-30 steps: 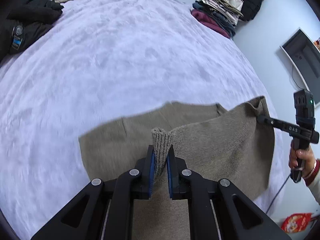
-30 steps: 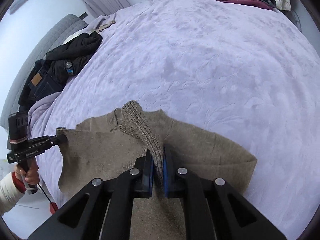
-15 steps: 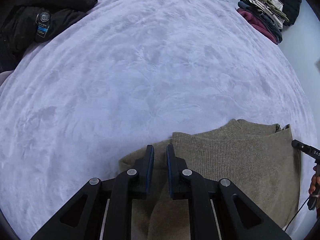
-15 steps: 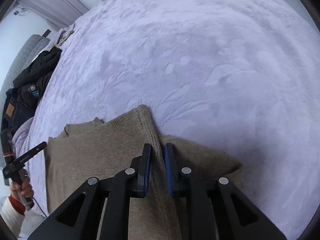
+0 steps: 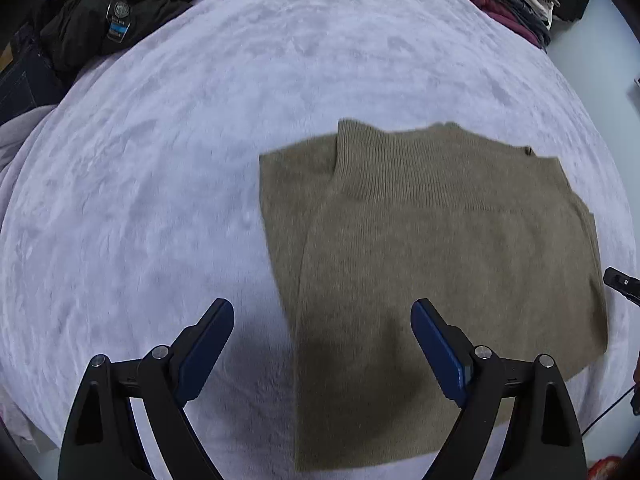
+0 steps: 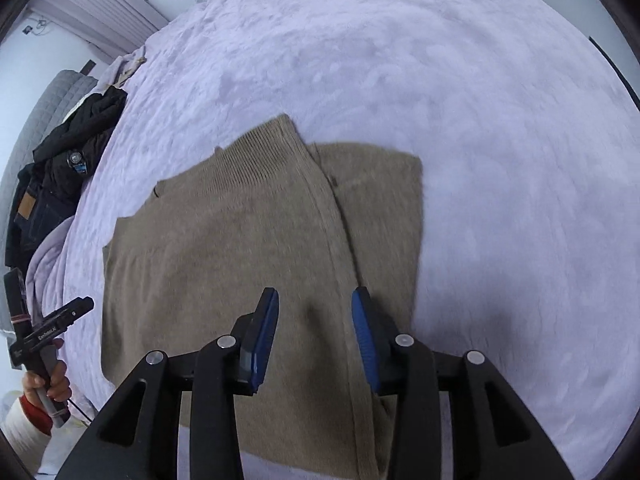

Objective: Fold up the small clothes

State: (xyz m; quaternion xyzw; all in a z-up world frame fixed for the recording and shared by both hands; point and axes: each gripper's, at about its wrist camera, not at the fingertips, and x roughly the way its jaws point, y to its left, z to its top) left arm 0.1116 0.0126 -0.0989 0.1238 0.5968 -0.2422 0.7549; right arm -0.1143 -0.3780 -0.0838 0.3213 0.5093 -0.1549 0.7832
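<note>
From the left wrist, a tan knit sweater (image 5: 440,264) is lying flat and folded on the lavender bed cover (image 5: 200,160), its ribbed hem band turned toward the far side and one layer overlapping another along a slanted edge. The left gripper (image 5: 322,334) is hovering with its fingers spread wide, released, holding nothing. From the right wrist, the sweater (image 6: 240,248) is showing the same ribbed band, and the right gripper (image 6: 315,320) is hanging over it, fingers parted and empty.
</note>
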